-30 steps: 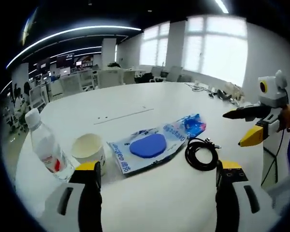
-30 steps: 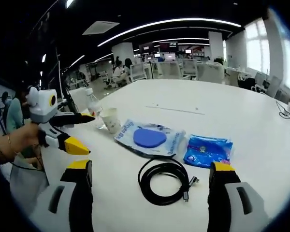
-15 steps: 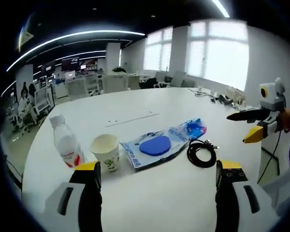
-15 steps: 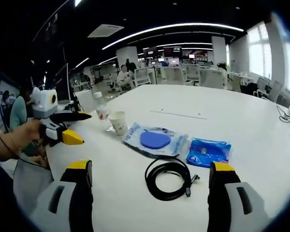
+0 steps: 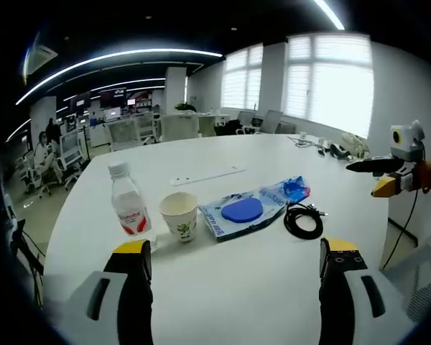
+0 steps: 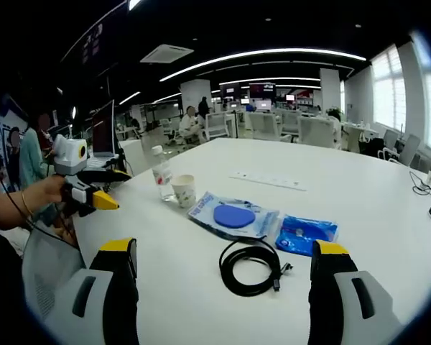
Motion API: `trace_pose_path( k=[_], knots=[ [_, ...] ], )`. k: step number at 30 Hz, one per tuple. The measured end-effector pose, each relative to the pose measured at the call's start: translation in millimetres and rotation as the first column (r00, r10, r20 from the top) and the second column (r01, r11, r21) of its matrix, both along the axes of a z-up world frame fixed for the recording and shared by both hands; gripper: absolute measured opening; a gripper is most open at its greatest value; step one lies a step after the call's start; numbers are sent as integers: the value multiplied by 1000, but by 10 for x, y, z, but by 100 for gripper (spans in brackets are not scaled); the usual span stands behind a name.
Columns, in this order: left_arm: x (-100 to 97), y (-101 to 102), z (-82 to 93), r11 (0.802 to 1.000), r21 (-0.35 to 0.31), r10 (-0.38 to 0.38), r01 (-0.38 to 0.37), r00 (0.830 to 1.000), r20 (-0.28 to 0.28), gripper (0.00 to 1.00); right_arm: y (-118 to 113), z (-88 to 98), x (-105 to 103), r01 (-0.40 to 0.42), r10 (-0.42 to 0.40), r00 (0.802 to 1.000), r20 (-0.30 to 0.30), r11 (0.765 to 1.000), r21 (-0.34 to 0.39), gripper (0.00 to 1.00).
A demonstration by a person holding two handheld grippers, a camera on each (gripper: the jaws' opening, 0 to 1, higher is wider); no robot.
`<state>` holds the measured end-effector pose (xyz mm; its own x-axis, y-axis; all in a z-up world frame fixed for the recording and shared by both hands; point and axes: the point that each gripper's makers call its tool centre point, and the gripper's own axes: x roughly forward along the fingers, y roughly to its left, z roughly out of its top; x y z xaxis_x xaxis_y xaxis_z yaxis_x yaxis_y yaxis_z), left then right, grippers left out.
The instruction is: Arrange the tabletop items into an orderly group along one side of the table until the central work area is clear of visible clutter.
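Note:
On the white table [image 5: 223, 287] stand a clear water bottle [image 5: 128, 205] [image 6: 161, 172] and a paper cup [image 5: 179, 215] [image 6: 184, 190] side by side. Right of them lies a clear bag with a blue round pad [image 5: 242, 210] [image 6: 233, 215], then a small blue packet [image 5: 293, 189] [image 6: 305, 233] and a coiled black cable [image 5: 303, 219] [image 6: 251, 266]. My left gripper [image 5: 230, 255] is open and empty, held back from the items; it appears at the left as the left gripper [image 6: 93, 188]. My right gripper [image 6: 223, 255] is open and empty; it appears at the right as the right gripper [image 5: 382, 176].
A thin white strip [image 5: 206, 175] [image 6: 268, 180] lies farther back on the table. Office chairs and desks [image 6: 273, 122] fill the room behind, with bright windows [image 5: 330, 79] beyond. More cables and small things [image 5: 323, 147] sit at the far table edge. A person's hand [image 6: 36, 198] holds the left gripper.
Both cameras have pulled back from the table, so the items look smaller and farther. The items themselves have not moved, and both grippers stay open.

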<state>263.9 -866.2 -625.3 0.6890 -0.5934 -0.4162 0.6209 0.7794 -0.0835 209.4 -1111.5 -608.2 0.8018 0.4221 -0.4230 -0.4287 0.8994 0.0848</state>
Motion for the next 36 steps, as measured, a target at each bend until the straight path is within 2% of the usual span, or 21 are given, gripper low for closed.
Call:
trace_pose_path(
  k=[5,11,15,26,36],
  knots=[
    [-90,131,-35,1000,14,9,-9,1000,1,95,1,-7,-67,1,-1,1000,8,1000,8,100],
    [-194,218,-36,1000,27,12,-12,1000,10,94,27,4,-164,-22,23,999,39,999,-24,100],
    [-257,257,-2,1000,21,15,-15,1000,14,94,38,35,-228,-27,27,998,55,1000,-11,100],
    [-446,385,55,1000,2,20,-20,999,41,93,71,-2,-448,-30,29,998,63,999,17,100],
    [-617,536,101,1000,4,29,-30,997,75,92,-6,-99,-635,-6,5,998,57,1000,19,99]
  ],
)
